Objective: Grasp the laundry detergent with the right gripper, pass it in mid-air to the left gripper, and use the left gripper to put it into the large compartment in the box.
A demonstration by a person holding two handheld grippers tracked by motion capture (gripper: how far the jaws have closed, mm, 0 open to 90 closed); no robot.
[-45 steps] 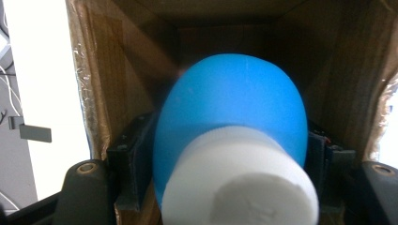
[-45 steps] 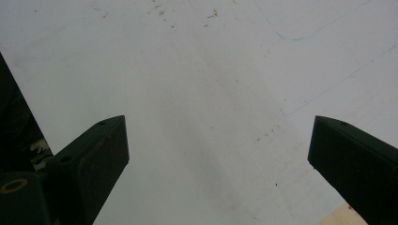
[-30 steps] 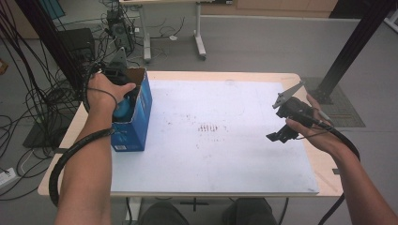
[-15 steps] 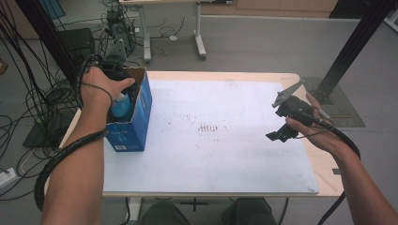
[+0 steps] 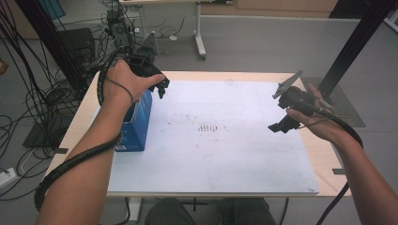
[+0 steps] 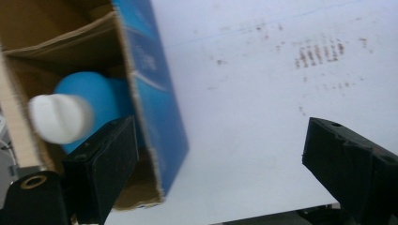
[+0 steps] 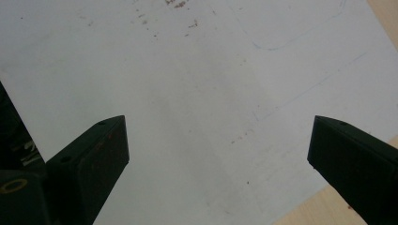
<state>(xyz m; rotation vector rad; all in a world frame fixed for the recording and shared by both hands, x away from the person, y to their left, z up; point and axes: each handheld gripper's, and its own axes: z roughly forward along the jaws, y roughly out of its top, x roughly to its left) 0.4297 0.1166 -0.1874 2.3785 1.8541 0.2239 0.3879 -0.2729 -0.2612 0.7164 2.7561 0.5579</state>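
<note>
A person seated at a light wooden table (image 5: 300, 77) works with a two-jaw gripper in each hand, a large white sheet (image 5: 225, 154) marked with small brownish stains covering most of the tabletop. The left gripper (image 5: 161, 87) hangs in the air above the near top corner of an open blue cardboard box (image 5: 136, 129) that stands at the left edge of the sheet; its jaws have just been opening and now stand wide apart with nothing between them, one over the box's open mouth and the other over the bare sheet, as the left gripper view shows. Inside the box (image 6: 155, 108) lies a blue bottle (image 6: 101, 101) with a white cap (image 6: 60, 118), resting against the box's brown inner wall just behind the blue side panel, clear of both jaws. The left hand (image 5: 123, 84) grips the tool from above, a black cable looping down along the forearm. On the far right, the right hand (image 5: 319, 123) holds the right gripper (image 5: 279, 125) above the sheet's right part, well apart from the box; its jaws are spread wide and empty, the stained sheet (image 7: 197, 93) and a strip of table edge (image 7: 305, 208) seen between them in the right gripper view.
</note>
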